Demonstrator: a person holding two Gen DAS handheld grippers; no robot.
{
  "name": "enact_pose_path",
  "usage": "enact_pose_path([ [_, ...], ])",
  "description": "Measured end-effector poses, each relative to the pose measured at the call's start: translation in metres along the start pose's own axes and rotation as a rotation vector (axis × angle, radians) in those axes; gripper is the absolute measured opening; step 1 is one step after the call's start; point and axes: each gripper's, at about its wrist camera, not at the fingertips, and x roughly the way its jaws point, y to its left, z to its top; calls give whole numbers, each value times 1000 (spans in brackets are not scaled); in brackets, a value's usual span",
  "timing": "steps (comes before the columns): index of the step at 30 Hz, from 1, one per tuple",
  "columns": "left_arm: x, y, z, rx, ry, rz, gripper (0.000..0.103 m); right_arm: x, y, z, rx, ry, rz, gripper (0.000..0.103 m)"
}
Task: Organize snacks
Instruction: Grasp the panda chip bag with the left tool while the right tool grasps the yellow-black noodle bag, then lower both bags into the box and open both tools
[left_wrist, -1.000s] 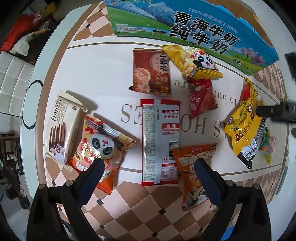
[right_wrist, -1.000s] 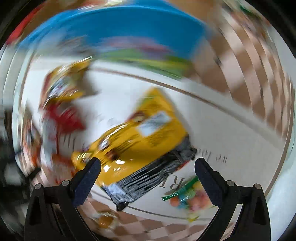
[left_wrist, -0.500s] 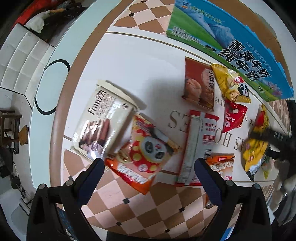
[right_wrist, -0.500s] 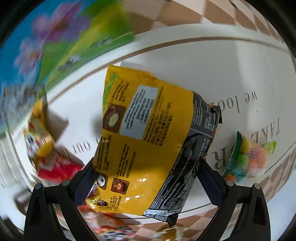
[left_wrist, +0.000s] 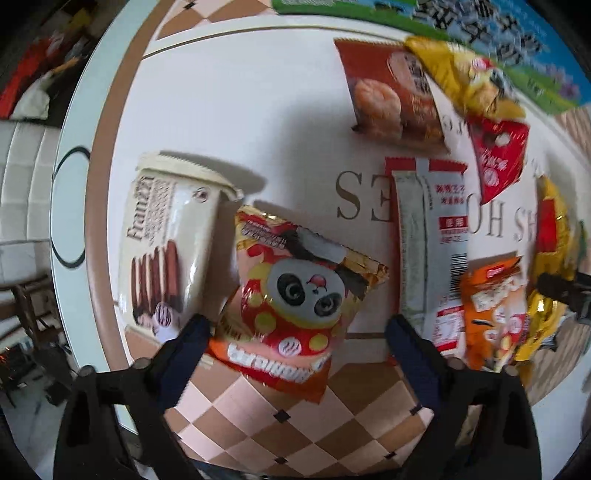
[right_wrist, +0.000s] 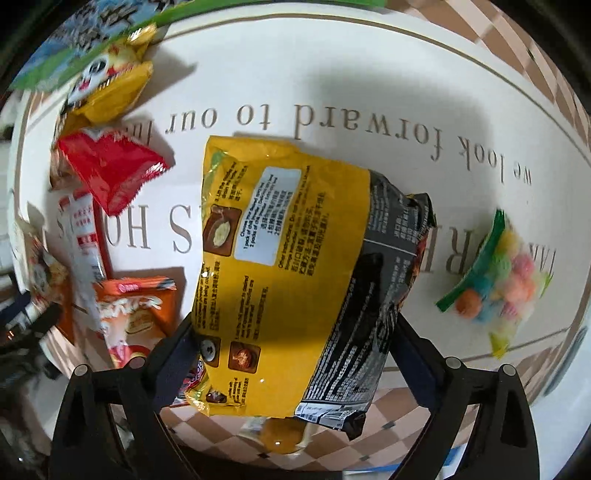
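Note:
Snack packs lie spread on a white table. In the left wrist view my left gripper is open, its jaws on either side of the lower end of a red panda snack bag. A cream Franzzi biscuit pack lies touching that bag's left side. In the right wrist view my right gripper is open, straddling the near end of a large yellow and black noodle pack. The right gripper also shows at the left view's right edge.
A long red and white pack, an orange pack, a small red pack, a yellow panda bag, a brown cake pack and a bag of coloured balls lie around. A blue milk carton box stands at the back.
My left gripper has swung left and come down close over the red panda bag. My right gripper has closed in on the yellow noodle pack, which now sits between its jaws.

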Motion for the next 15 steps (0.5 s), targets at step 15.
enact_pose_path([
  [15,8,20,9,-39,-17,-17,49,15,-27,-15,137,-11,-111,90],
])
